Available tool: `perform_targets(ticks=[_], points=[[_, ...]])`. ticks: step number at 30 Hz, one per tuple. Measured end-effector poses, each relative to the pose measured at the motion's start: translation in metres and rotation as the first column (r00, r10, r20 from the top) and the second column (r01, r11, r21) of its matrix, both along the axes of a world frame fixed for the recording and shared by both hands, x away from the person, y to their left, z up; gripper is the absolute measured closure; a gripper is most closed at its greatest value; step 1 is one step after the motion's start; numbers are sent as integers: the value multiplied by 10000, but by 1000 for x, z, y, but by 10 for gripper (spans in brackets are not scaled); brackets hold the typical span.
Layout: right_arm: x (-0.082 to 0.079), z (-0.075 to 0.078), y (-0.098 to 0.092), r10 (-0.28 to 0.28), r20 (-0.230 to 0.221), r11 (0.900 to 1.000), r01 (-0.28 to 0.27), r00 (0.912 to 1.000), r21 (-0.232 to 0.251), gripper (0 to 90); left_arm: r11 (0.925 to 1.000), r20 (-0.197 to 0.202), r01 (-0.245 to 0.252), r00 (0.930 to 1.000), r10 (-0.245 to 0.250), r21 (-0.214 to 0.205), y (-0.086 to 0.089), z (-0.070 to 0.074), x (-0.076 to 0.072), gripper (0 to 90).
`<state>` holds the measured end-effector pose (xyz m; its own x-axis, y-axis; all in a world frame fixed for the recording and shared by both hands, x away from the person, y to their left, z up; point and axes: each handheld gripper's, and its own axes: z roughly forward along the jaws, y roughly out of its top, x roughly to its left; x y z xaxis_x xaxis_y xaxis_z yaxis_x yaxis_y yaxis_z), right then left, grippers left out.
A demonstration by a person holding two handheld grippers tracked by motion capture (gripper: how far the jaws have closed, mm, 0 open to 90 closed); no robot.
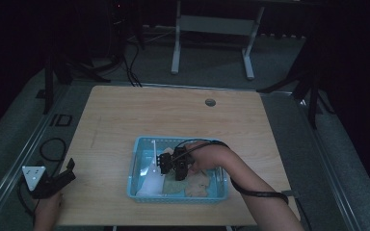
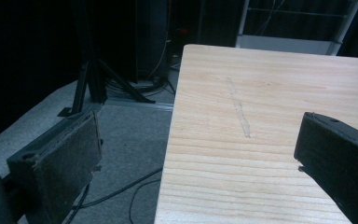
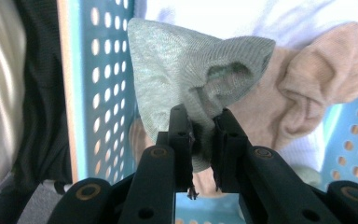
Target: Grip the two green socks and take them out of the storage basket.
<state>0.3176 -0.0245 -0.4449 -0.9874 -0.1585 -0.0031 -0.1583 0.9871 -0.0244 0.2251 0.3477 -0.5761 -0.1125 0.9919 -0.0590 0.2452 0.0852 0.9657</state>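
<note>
Soft knit sock (image 3: 191, 70), perforated plastic basket (image 3: 103, 93)

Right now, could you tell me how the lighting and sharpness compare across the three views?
High view: dim and murky, dark surroundings, the blue basket and right gripper small and soft. Left gripper view: dim, table grain readable, near fingers slightly soft. Right gripper view: brightest, white cloth washed out at the top, the green sock sharp.

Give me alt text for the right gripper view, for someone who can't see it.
The right gripper has its two black jaws shut on a fold of a pale green sock, which hangs above a blue perforated basket. A beige sock lies in the basket behind it, beside white cloth.
</note>
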Motion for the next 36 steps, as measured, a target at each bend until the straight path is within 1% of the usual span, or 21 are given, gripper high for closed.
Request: perform_targets(ticks=[2,4,7,11,12,14,15,16,20,23,25,28,32,34,36], points=[[0,7,0,-79,64,9998,78,9999,183,796,10000,20,-3,10000,3,-16,0,0,0,7],[0,14,-1,-8,168,9995,2,9999,317,796,10000,13,12,10000,-12,-11,0,0,0,7],[0,25,-3,-71,299,9990,58,9995,449,796,10000,15,19,10000,-19,-15,0,0,0,7],[2,39,-10,-135,300,9969,111,9995,776,796,10000,32,20,10000,-20,-12,0,0,0,7],[2,42,-13,-235,289,9964,211,9993,825,796,10000,9,20,10000,-20,-8,0,0,0,7],[2,45,-15,-307,323,9956,277,9990,894,796,10000,23,22,10000,-22,-7,0,0,0,7],[3,50,-23,-411,340,9948,377,9986,951,796,10000,22,34,10000,-34,-17,0,0,0,7],[4,52,-27,-526,342,9938,490,9980,995,796,10000,57,28,10000,-28,-24,0,0,0,7],[7,58,-44,-755,433,9923,708,9962,1017,796,10000,23,14,10000,-14,3,0,0,0,7],[10,61,-60,-995,458,9895,939,9940,1102,796,10000,15,11,10000,-11,25,0,0,0,7],[12,64,-73,-1232,516,9863,1165,9910,1170,796,10000,6,-1,10000,1,29,0,0,0,7],[15,68,-92,-1631,554,9790,1546,9851,1331,796,10000,-10,-8,10000,8,60,-1,0,0,7],[17,71,-118,-2082,572,9703,1987,9764,1383,795,10000,-31,-26,10000,26,77,-1,0,1,7],[18,71,-130,-2317,613,9655,2217,9709,1368,794,10000,-42,-24,10000,24,81,-1,0,1,7],[20,70,-143,-2603,606,9579,2498,9636,1415,794,10000,-46,-19,10000,19,71,-1,0,1,7]])
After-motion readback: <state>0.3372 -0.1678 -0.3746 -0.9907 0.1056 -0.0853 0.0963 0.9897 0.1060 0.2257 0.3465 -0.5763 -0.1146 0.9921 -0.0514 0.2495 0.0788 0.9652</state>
